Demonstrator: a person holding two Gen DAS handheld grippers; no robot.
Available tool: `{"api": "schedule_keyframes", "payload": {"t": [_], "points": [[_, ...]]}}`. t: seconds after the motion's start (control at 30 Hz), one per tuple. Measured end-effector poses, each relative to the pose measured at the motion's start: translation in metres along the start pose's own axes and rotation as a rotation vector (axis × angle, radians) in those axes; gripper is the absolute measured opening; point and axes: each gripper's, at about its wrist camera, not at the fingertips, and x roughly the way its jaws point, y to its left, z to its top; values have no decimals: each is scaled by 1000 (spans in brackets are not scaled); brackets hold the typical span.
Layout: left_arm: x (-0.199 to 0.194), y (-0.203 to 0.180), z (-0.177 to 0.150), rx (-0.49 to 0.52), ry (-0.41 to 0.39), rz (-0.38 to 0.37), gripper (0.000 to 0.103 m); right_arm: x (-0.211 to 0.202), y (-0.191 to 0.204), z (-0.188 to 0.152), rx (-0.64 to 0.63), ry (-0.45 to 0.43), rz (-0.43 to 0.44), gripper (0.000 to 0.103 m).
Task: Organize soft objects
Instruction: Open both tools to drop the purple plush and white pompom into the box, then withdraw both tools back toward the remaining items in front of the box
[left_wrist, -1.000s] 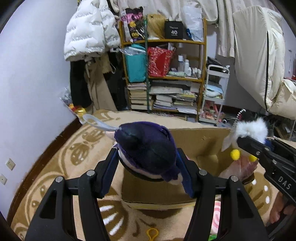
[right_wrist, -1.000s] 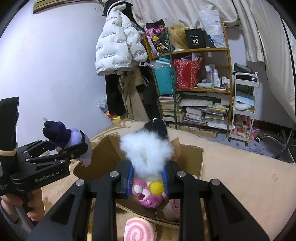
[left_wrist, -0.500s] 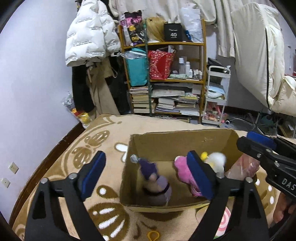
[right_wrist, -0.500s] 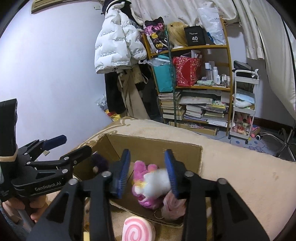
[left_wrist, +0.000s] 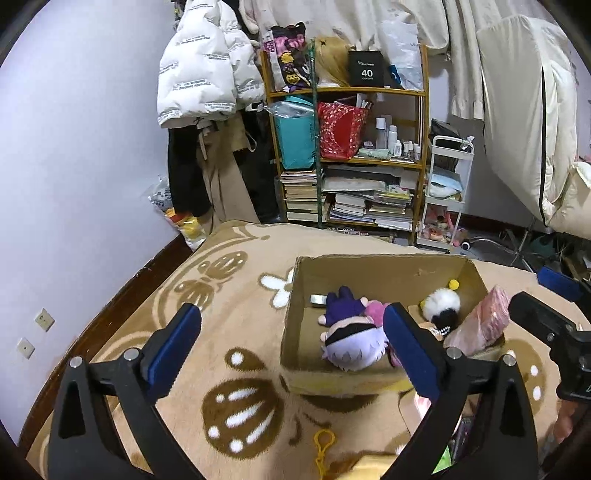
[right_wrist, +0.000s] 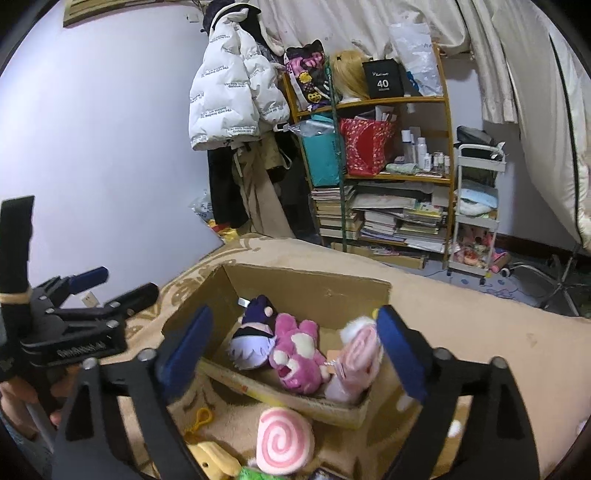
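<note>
Both of your grippers hang over the cardboard box (left_wrist: 291, 354) with nothing between their pads; the left gripper (left_wrist: 291, 354) and right gripper (right_wrist: 293, 350) are opening, jaws already spread wide. Inside the box lie the purple-haired doll (left_wrist: 351, 343), the pink plush (right_wrist: 297, 354), the white pom-pom toy (left_wrist: 441, 306) and a pink roll (right_wrist: 360, 350), gathered there so loose toys stay together; the swirl plush (right_wrist: 284, 441) waits outside on the blanket (left_wrist: 229, 295), likely your next pick.
</note>
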Motion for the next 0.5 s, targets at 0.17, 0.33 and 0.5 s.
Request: {"api": "schedule_keyframes", "payload": {"t": [0.17, 0.33, 0.5], "points": [[-27, 2, -8, 11, 2, -4, 99, -23, 4, -5, -3, 3, -5, 103], [-52, 0, -20, 23, 26, -29, 101, -45, 5, -15, 25, 33, -23, 103], [-69, -9, -30, 60, 53, -33, 101, -62, 6, -25, 57, 45, -37, 103]]}}
